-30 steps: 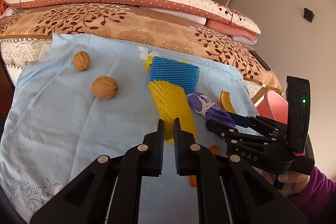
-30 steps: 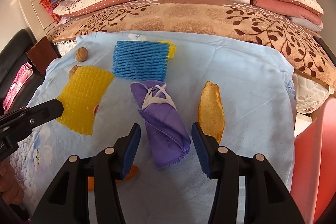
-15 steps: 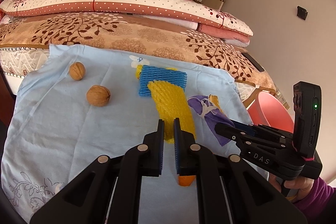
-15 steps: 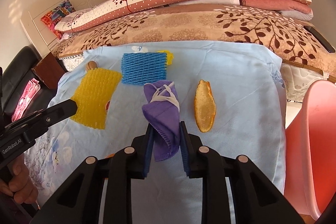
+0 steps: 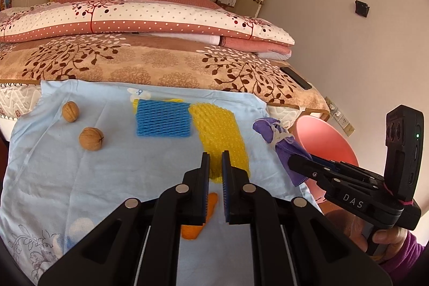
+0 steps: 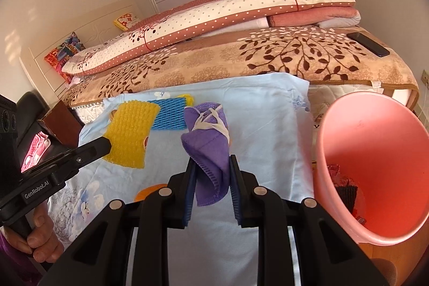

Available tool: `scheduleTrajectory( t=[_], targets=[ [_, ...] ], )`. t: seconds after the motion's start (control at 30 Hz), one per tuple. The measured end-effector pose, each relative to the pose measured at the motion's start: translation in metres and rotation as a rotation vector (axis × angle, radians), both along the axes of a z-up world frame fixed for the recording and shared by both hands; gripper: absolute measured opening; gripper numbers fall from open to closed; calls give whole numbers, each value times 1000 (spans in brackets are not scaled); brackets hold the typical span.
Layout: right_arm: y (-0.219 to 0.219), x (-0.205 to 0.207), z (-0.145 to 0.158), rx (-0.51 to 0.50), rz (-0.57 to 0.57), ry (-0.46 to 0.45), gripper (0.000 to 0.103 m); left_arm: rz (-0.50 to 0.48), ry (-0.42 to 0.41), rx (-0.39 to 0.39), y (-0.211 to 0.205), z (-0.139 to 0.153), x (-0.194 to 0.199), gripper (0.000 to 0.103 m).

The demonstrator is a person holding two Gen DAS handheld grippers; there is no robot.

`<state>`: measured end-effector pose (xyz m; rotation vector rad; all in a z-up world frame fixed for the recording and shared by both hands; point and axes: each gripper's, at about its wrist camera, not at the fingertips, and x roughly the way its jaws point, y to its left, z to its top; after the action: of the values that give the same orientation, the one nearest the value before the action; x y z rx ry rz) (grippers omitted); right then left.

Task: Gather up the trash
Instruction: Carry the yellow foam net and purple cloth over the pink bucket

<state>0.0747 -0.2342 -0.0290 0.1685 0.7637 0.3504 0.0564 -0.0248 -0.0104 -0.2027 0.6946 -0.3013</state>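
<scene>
My right gripper (image 6: 210,165) is shut on a purple face mask (image 6: 207,141) and holds it lifted above the blue cloth, left of the pink bin (image 6: 375,152). The mask also shows in the left wrist view (image 5: 281,141), with the pink bin (image 5: 321,141) behind it. My left gripper (image 5: 215,165) is shut and empty, above the near end of a yellow foam net (image 5: 219,133). A blue foam net (image 5: 163,118), two walnuts (image 5: 91,138) (image 5: 70,111) and an orange peel (image 5: 198,221) lie on the light blue cloth (image 5: 80,178).
The bin holds some dark and red scraps (image 6: 346,184). Folded quilts (image 5: 134,18) are stacked on the bed behind the cloth. A black phone (image 6: 368,44) lies on the brown blanket at the far right. A brown nightstand (image 6: 61,122) stands at the left.
My right gripper closed on the purple mask, lifted it off the cloth and carried it right toward the pink bin. The left gripper stayed shut and drifted slightly.
</scene>
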Motion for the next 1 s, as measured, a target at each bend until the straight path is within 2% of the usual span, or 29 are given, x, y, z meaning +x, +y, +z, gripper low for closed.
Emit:
scheduleTrajectory(
  t=[0.5, 1.0],
  targets=[
    [-87, -23, 8, 22, -221, -34, 23, -187, -64, 29, -87, 23, 5, 8],
    [-150, -35, 2, 20, -387, -31, 23, -306, -76, 56, -157, 21, 17, 8]
  ],
)
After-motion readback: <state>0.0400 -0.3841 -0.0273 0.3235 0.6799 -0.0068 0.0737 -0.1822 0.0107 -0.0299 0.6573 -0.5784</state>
